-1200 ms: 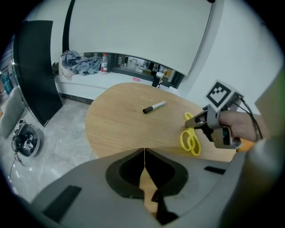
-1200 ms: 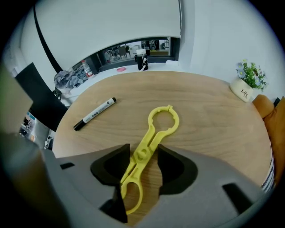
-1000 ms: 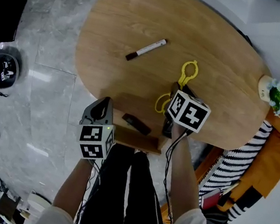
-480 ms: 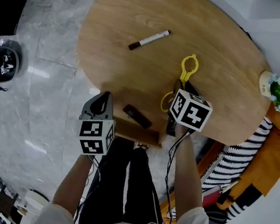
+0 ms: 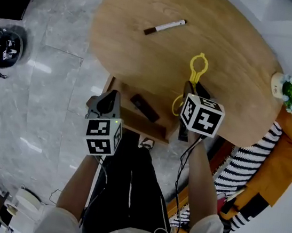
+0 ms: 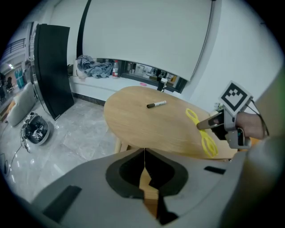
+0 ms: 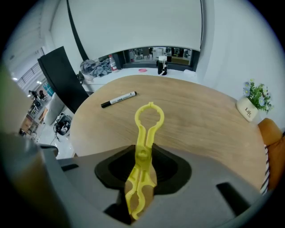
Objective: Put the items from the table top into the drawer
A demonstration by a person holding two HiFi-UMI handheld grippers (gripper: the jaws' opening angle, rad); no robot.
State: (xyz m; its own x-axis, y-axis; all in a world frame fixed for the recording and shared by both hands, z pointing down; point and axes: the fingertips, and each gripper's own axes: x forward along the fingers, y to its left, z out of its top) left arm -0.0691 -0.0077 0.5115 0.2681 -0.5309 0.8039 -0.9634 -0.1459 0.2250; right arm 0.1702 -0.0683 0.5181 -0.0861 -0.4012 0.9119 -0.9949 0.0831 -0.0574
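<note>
- table [image 5: 143,59]: oval, wood top, fills upper ctr of head view.
- marker [image 5: 165,27]: white barrel w/ dark cap, lies flat on the table top near its upper edge, well apart from both grippers.
- yellow plastic tool [image 7: 144,133]: long, flat, w/ a ring at each end. the far ring sits over the table top and the near ring sticks out behind the jaws. in head view it's at the table's lower right edge, just right of the drawer.
- right gripper [image 7: 142,156]: jaws clamped on the yellow plastic tool around its middle. marker cube faces the head camera, right of ctr.
- left gripper [image 6: 144,162]: jaws together, nothing between them. held off the table's lower left edge, just left of the drawer, pointing down at a slant.
- drawer [image 5: 134,121]: wood, pulled out from under the table's lower edge, between the two grippers.
- dark flat item [image 5: 144,107]: lies inside the drawer; type can't be made out.
- potted plant [image 5: 288,91]: small, white pot, at table's far right edge.
- striped cushion [image 5: 241,164]: black and white, lower right, beside orange seat.
- round black device [image 5: 3,49]: on grey floor, far left.
</note>
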